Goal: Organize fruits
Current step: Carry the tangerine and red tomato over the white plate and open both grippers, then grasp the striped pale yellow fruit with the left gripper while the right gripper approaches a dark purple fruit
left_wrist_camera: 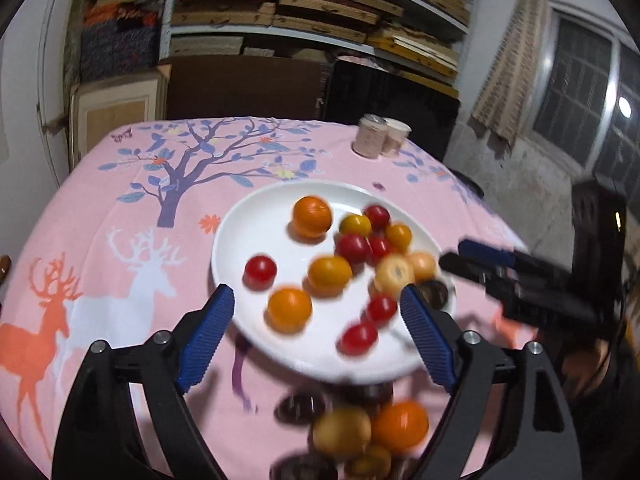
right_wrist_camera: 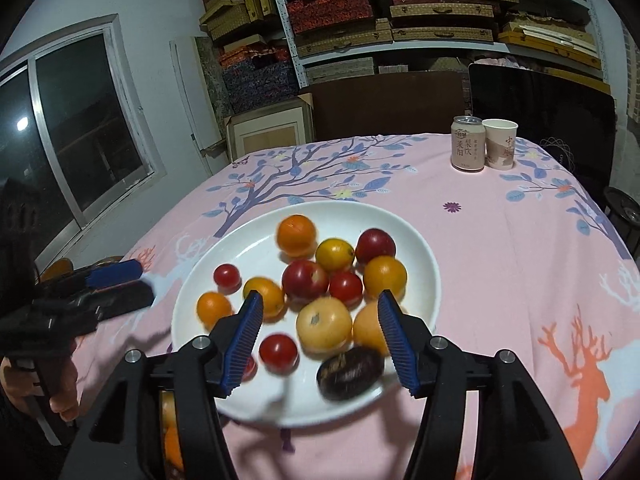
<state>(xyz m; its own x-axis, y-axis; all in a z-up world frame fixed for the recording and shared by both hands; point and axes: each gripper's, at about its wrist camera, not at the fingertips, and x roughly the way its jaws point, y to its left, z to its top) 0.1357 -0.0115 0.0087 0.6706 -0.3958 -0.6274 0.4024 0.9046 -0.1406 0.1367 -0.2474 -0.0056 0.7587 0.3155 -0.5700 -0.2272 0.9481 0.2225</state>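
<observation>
A white plate (left_wrist_camera: 248,232) (right_wrist_camera: 416,248) on the pink tablecloth holds several fruits: oranges (right_wrist_camera: 296,235), red tomatoes (right_wrist_camera: 278,353), a red apple (right_wrist_camera: 305,280), a pale yellow fruit (right_wrist_camera: 324,323) and a dark plum (right_wrist_camera: 350,372). My left gripper (left_wrist_camera: 318,334) is open and empty over the plate's near rim. My right gripper (right_wrist_camera: 318,338) is open and empty above the pale yellow fruit and a tomato. More fruit (left_wrist_camera: 396,426) lies on the cloth below the plate in the left wrist view. Each gripper shows in the other's view, the right (left_wrist_camera: 472,258) and the left (right_wrist_camera: 128,284).
A drink can (right_wrist_camera: 467,143) and a paper cup (right_wrist_camera: 499,144) stand at the table's far right. Shelves of stacked boxes (right_wrist_camera: 400,12) fill the wall behind. A window (right_wrist_camera: 72,128) is on the left in the right wrist view.
</observation>
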